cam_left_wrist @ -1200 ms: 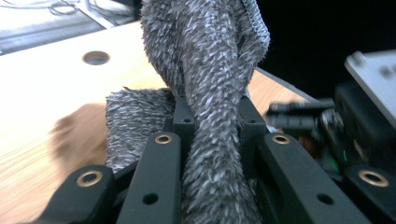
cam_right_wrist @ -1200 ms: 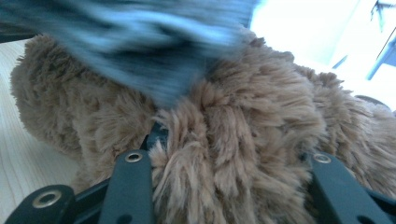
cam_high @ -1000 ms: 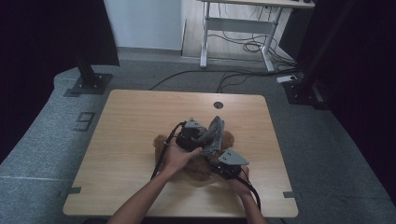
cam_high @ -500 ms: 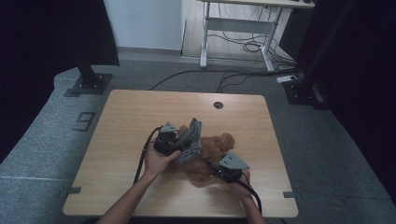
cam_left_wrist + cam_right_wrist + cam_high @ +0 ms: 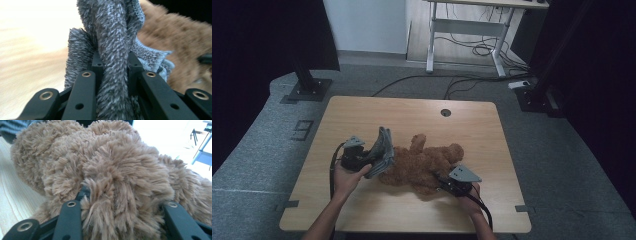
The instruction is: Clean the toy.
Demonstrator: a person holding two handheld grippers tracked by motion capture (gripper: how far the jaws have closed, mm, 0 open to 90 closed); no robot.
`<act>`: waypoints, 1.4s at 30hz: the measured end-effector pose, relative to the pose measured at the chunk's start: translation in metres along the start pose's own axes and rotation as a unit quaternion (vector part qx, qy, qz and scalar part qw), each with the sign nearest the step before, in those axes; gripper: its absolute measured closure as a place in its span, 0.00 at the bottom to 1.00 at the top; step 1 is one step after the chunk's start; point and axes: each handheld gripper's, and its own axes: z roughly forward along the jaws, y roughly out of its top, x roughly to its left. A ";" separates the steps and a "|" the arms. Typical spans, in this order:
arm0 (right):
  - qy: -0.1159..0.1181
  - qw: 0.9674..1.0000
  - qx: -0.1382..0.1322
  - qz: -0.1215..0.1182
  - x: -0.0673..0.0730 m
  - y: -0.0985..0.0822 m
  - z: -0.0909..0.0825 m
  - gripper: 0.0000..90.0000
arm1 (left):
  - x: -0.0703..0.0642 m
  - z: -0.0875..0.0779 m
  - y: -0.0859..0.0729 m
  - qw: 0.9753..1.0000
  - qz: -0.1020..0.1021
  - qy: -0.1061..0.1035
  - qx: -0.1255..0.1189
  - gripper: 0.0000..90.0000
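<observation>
The grey cloth (image 5: 381,151), pinched in the left gripper (image 5: 371,156), has been drawn leftward off the teddy bear (image 5: 424,162), which is kept clamped on the counter (image 5: 412,112) by the right gripper's (image 5: 443,179) fingers.

A light wooden table (image 5: 362,120) with rounded corners and a round cable hole (image 5: 445,112) near its far edge stands on grey carpet (image 5: 267,145), which bears a pale mark like a 9 (image 5: 302,129) to the table's left. Beyond it a white desk frame (image 5: 464,30) stands on a paler floor against a white wall (image 5: 364,25), with black cables (image 5: 477,50) looping under it and trailing across the carpet. Black curtains (image 5: 257,45) hang at both sides, each with a dark stand foot (image 5: 307,90) at its base, and the light is dim.
</observation>
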 end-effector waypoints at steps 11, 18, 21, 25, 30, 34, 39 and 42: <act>0.002 1.000 -0.002 -0.002 -0.002 0.000 -0.001 0.60 | 0.009 0.004 -0.004 1.000 -0.007 0.005 0.015 0.83; 0.001 1.000 -0.006 -0.007 -0.001 0.000 -0.001 0.60 | -0.042 0.005 0.046 0.997 0.035 -0.057 -0.027 0.84; 0.001 1.000 -0.006 -0.009 -0.001 0.001 -0.001 0.60 | -0.069 0.020 0.066 0.995 0.060 -0.074 -0.021 0.84; 0.000 1.000 -0.007 -0.012 0.000 0.001 -0.001 0.60 | -0.105 0.055 0.088 0.992 0.078 -0.097 0.005 0.84; -0.003 1.000 -0.006 -0.022 0.002 0.001 -0.002 0.60 | -0.130 0.100 0.086 0.990 0.106 -0.073 0.061 0.84; -0.005 1.000 -0.002 -0.019 0.002 -0.002 -0.002 0.60 | -0.115 0.102 0.075 0.991 0.083 -0.082 0.067 0.84; -0.011 1.000 -0.002 -0.019 0.003 -0.001 -0.002 0.60 | -0.085 0.082 0.066 0.994 0.067 -0.059 0.069 0.84; -0.010 1.000 -0.004 -0.018 0.003 -0.001 -0.001 0.60 | -0.067 0.066 0.062 0.995 0.057 -0.052 0.057 0.84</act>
